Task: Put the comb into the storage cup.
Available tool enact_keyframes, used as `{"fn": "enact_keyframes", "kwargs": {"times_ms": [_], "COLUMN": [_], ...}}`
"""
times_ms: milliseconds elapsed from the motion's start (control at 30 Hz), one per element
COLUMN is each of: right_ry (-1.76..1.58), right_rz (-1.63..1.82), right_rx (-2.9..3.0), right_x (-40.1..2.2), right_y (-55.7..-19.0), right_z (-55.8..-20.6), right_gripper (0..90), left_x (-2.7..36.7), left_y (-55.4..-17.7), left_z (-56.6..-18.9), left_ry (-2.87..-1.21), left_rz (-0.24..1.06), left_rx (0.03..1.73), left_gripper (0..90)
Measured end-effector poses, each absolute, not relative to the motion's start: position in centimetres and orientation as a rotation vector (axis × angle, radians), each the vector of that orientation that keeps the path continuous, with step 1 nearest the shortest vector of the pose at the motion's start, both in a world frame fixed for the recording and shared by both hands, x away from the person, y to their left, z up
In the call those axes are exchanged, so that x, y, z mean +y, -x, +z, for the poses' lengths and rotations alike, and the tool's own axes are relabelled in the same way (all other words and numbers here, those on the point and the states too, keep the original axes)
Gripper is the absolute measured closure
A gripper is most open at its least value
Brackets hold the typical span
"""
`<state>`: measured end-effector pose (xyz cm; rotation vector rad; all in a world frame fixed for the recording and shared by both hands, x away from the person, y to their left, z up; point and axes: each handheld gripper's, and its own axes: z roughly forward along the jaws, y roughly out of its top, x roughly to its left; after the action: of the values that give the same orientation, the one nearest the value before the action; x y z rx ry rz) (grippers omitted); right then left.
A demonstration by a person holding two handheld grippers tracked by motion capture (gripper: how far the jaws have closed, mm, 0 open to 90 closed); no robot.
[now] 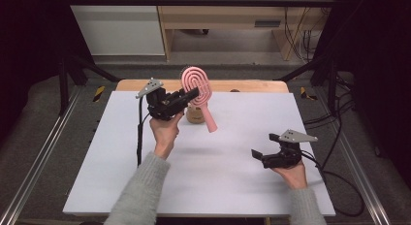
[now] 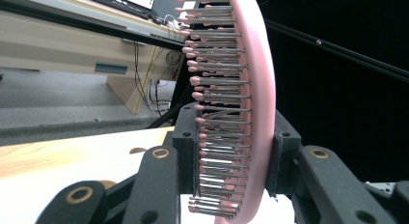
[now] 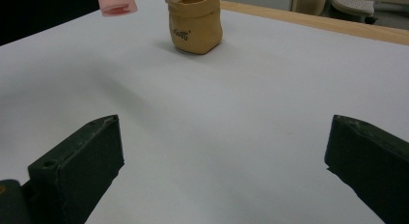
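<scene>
A pink hairbrush with an oval looped head hangs in the air over the far middle of the white table. My left gripper is shut on its head, handle slanting down to the right. In the left gripper view the jaws clamp the brush from both sides, bristles facing left. Behind the brush a small tan pouch stands upright on the table. My right gripper rests open near the right front, nothing between its jaws. From the right gripper view, the pouch stands ahead and the handle tip shows at top left.
A wooden strip runs along the table's far edge. Cables trail off the right side. Metal frame rails flank the table. A wooden desk stands beyond it.
</scene>
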<state>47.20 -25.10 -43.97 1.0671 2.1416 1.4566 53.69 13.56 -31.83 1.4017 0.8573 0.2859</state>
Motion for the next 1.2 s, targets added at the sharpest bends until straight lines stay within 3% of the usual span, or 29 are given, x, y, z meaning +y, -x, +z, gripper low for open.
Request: {"fn": "enact_keyframes", "kwargs": {"times_ms": [1200], "right_ry": [-1.066], "right_rz": [1.446], "right_rx": [2.144], "right_x": [-25.2], "right_y": [-47.2], "right_z": [-44.0], "right_gripper": [0.4], "left_x": [13.1], "left_y": [-57.3], "left_z": [-30.6], "left_ry": [-1.388], "left_rz": [0.348], "left_rx": [0.904], "left_gripper": [64.2]}}
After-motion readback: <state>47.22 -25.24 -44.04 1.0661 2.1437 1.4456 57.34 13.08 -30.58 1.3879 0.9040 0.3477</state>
